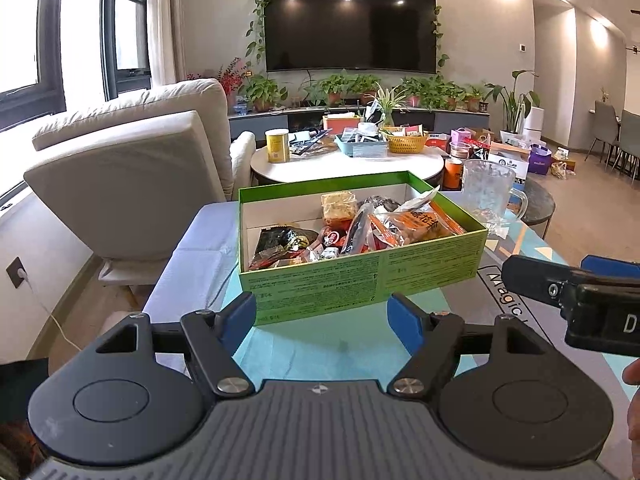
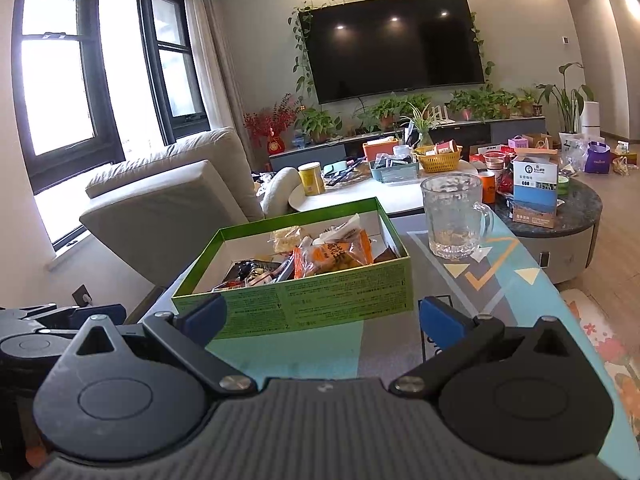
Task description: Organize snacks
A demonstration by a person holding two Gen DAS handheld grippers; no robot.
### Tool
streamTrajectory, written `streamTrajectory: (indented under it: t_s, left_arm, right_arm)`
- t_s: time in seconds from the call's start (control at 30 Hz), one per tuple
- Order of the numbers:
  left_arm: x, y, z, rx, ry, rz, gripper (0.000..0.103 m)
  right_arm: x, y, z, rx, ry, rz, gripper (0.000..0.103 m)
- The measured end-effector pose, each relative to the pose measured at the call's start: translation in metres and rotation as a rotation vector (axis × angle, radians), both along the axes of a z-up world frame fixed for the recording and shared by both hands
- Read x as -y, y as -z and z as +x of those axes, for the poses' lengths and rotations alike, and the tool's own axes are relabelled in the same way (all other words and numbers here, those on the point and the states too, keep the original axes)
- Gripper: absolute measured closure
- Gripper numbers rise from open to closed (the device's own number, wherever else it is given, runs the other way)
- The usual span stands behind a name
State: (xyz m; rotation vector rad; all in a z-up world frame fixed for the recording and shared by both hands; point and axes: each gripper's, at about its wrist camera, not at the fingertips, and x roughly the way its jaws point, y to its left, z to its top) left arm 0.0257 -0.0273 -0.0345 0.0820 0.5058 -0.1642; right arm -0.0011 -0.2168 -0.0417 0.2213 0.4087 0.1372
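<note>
Both tongs, the left gripper (image 1: 322,316) and right gripper (image 2: 322,316), are hovering spread and empty, facing the green box (image 1: 360,280) of snacks (image 1: 416,222) lying broadside just ahead, seemingly nearer the left.

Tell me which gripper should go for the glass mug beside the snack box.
Right, probably. The glass mug stands just past the green box's right end, nearly ahead of the open right gripper. The open left gripper faces the box's left half, farther away.
</note>
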Motion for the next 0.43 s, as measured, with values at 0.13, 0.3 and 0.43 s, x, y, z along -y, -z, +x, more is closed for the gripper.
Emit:
streamTrajectory:
  t_s: [0.13,0.3,0.43]
  left_arm:
    - [0.0005,-0.0007,-0.0022,0.015,-0.007,0.013,0.033]
    - [0.0021,-0.0002,-0.003,0.012,-0.002,0.016,0.033]
    - [0.0026,0.0001,-0.0024,0.006,0.001,0.016,0.033]
  right_arm:
    - [-0.0016,0.0011,-0.0017,-0.003,-0.007,-0.005,0.037]
    - [-0.0037,0.0024,-0.0027,-0.005,-0.009,-0.007,0.037]
    - [-0.0047,0.004,-0.0032,-0.011,-0.008,-0.001,0.037]
